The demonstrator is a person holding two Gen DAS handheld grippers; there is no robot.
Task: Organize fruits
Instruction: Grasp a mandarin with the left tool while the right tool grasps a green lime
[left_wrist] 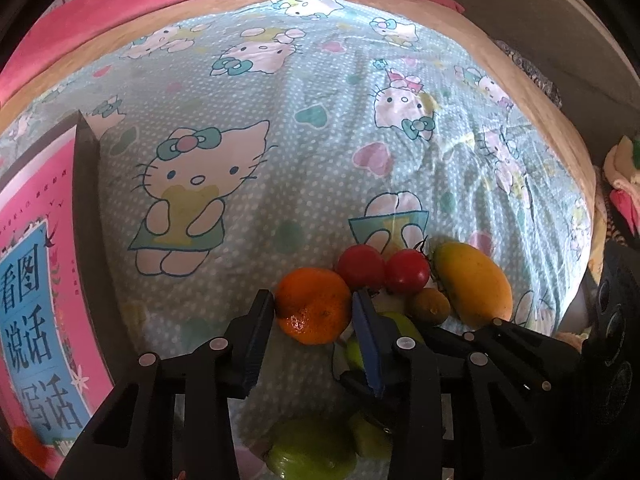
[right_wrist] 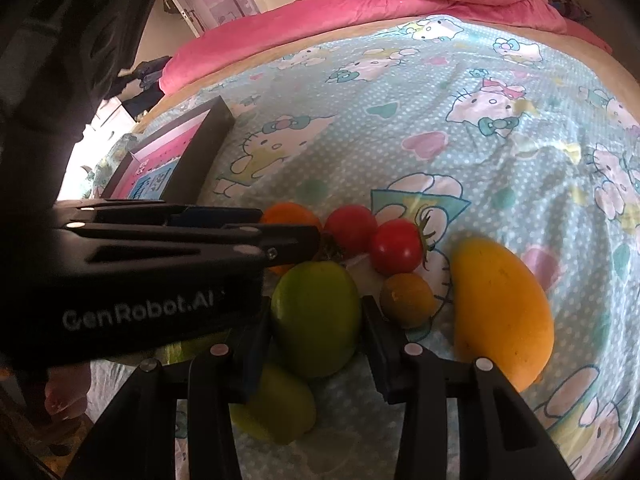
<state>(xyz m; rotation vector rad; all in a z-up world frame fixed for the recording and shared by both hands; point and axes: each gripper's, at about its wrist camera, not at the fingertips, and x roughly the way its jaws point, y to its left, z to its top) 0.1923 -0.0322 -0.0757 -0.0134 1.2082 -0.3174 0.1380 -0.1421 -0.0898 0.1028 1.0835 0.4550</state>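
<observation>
Fruits lie on a Hello Kitty bedsheet. In the left wrist view my left gripper [left_wrist: 313, 308] has its fingers on both sides of an orange mandarin [left_wrist: 310, 306], touching it. Behind it lie two red tomatoes [left_wrist: 360, 266] [left_wrist: 408, 271], a small brownish fruit [left_wrist: 431, 306] and a yellow mango [left_wrist: 474, 284]. In the right wrist view my right gripper [right_wrist: 316, 320] has its fingers around a big green fruit [right_wrist: 318, 316]. A second green fruit [right_wrist: 276, 412] lies below it. The mango [right_wrist: 504, 312], the tomatoes [right_wrist: 396, 246] and the small fruit [right_wrist: 408, 300] lie to the right.
A dark box with a pink book [left_wrist: 44, 280] stands on the left of the bed, also in the right wrist view [right_wrist: 180, 156]. A pink quilt [right_wrist: 360, 12] lies at the far end. The left gripper's body [right_wrist: 160, 264] crosses the right wrist view.
</observation>
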